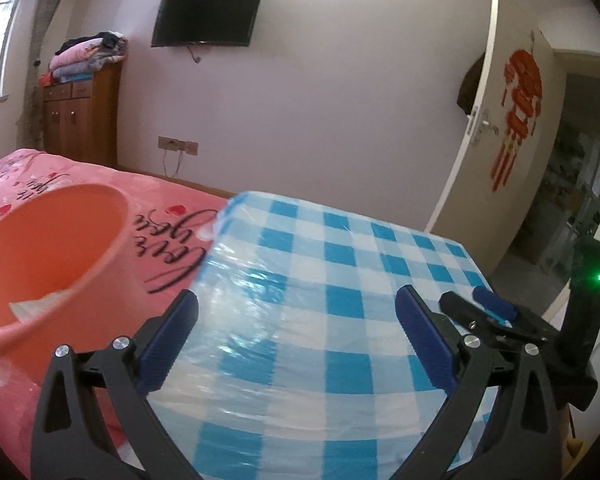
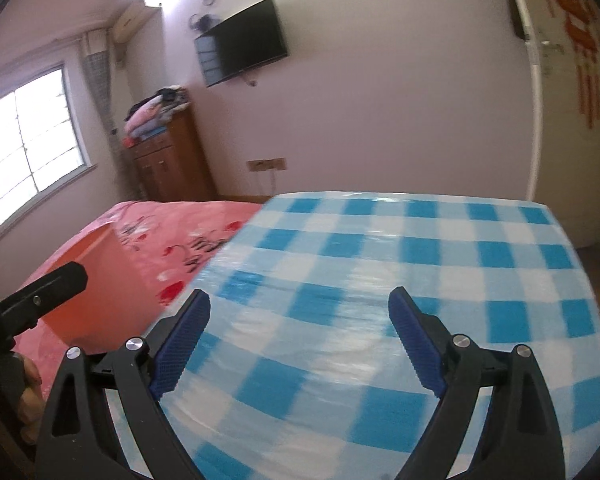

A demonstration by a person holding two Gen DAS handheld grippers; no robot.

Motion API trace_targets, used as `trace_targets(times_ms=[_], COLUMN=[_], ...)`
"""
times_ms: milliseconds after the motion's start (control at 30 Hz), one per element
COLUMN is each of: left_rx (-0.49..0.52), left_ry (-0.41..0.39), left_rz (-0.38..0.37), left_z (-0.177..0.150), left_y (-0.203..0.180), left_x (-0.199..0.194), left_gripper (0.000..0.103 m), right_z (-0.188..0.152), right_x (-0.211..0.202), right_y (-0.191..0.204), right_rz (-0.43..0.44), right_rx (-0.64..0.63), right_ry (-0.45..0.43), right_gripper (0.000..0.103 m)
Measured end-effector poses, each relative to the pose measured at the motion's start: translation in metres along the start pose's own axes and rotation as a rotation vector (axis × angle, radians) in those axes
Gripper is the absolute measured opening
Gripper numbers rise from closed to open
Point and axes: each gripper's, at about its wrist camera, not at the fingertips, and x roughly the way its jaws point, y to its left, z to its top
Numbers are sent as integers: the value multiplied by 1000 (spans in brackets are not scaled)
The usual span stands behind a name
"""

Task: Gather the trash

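An orange plastic bin (image 1: 40, 256) stands on the pink bedspread at the left, with a piece of white paper trash (image 1: 40, 304) inside it. My left gripper (image 1: 296, 316) is open and empty above the blue-and-white checked table (image 1: 340, 280), just right of the bin. My right gripper (image 2: 300, 316) is open and empty over the same checked table (image 2: 420, 260). The bin shows partly in the right wrist view (image 2: 96, 280), behind the left gripper's finger (image 2: 44, 292). The right gripper also shows at the right edge of the left wrist view (image 1: 484, 312).
A pink bed (image 1: 168, 216) lies left of the table. A wooden cabinet (image 1: 80, 116) with folded clothes stands by the far wall under a wall TV (image 1: 206, 16). An open white door (image 1: 480, 100) is at the right.
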Motion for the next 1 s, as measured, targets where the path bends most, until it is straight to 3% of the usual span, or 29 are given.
trace_targets(times_ms=[433, 700, 1000], left_rx=[103, 135, 140], left_ry=[110, 104, 126], left_rz=[-21, -19, 4], left_z=[-35, -42, -47], left_y=[-73, -103, -127], left_x=[64, 89, 114], left_gripper=[99, 99, 99], right_z=[-26, -34, -37], right_x=[-17, -24, -36], right_y=[-81, -122, -141], right_rz=[-180, -283, -378], right_rx=[31, 71, 55], right_ry=[-33, -36, -61], right_gripper=[90, 90, 94])
